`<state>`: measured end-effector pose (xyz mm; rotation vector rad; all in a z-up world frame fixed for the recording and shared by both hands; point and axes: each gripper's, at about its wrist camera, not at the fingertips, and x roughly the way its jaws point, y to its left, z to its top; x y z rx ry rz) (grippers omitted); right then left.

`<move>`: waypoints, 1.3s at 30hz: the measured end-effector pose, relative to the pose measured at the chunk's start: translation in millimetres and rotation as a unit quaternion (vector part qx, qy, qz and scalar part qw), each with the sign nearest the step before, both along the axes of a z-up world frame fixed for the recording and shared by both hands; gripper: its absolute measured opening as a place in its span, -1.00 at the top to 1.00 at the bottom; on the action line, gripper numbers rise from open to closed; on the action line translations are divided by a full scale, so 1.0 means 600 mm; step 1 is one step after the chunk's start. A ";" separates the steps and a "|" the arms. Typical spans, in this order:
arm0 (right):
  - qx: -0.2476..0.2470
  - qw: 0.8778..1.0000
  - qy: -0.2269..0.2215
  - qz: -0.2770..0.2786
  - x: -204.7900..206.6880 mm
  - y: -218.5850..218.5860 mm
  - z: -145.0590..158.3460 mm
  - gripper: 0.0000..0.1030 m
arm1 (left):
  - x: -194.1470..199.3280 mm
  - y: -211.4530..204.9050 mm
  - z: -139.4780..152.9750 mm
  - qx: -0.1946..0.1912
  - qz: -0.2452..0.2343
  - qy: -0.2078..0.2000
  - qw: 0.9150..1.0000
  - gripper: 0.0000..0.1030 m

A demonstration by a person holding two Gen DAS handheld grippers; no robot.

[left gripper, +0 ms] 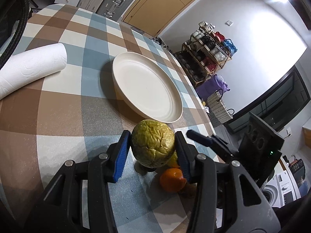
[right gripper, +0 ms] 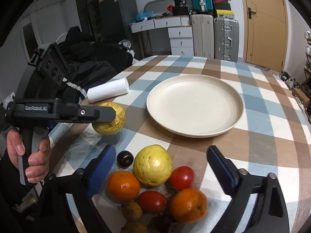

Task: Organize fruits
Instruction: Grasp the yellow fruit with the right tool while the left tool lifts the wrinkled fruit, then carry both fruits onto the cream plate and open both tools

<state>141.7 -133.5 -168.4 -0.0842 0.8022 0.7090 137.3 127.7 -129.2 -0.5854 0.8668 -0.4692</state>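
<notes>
Reading "GenRobot.AI" in pale letters along the black body of the left gripper (right gripper: pixel 108 116), at far left in the right wrist view, with a bare hand (right gripper: pixel 29 155) wrapped around its grip below. Clamped on a wrinkled yellow-green fruit (left gripper: pixel 152 143), blue pads pressed against both its sides, lifted clear of the checked tablecloth (left gripper: pixel 64 101). Roughly round, this fruit, slightly taller than wide in the left wrist view, long axis near upright; stem end not discernible. Lying on its side beyond, near the cloth's far left edge, a paper towel roll (right gripper: pixel 108 92), long axis running left to right, open end hidden.

Sitting mid-table, upright and bare, a cream plate (right gripper: pixel 194 104), well apart from the held fruit and to its right. Clustered on the cloth nearer the camera: a small dark round fruit (right gripper: pixel 124 158), just beside a large yellow guava-like fruit (right gripper: pixel 153 165), that one touching an orange (right gripper: pixel 123 185) at lower left and a red tomato (right gripper: pixel 181 177) at right; below them a second tomato (right gripper: pixel 151 201), another orange (right gripper: pixel 188 204), and small brownish fruits (right gripper: pixel 132 209), blurred.

Hovering over this pile, the right gripper (right gripper: pixel 161 155), fingers spread wide apart, holding nothing. No other legible writing on the task's things.
</notes>
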 end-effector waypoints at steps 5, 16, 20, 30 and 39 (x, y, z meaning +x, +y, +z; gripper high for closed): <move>-0.008 1.000 0.024 0.004 0.007 0.007 -0.012 -0.36 | -0.007 -0.001 0.002 0.000 -0.001 -0.003 1.000 0.16; -0.055 0.998 0.016 0.026 -0.005 0.030 -0.019 0.04 | -0.008 0.006 0.007 -0.003 0.007 -0.005 1.000 0.16; -0.074 0.997 -0.001 0.029 -0.013 0.038 -0.020 0.06 | -0.011 0.005 0.009 0.001 0.009 -0.006 1.000 0.16; 0.026 0.999 0.021 0.000 0.006 -0.012 0.005 0.07 | 0.000 -0.007 0.026 0.008 0.001 -0.017 1.000 0.16; 0.139 0.989 0.029 -0.033 0.056 -0.075 0.057 0.07 | 0.060 -0.026 0.060 0.028 -0.004 -0.025 0.999 0.15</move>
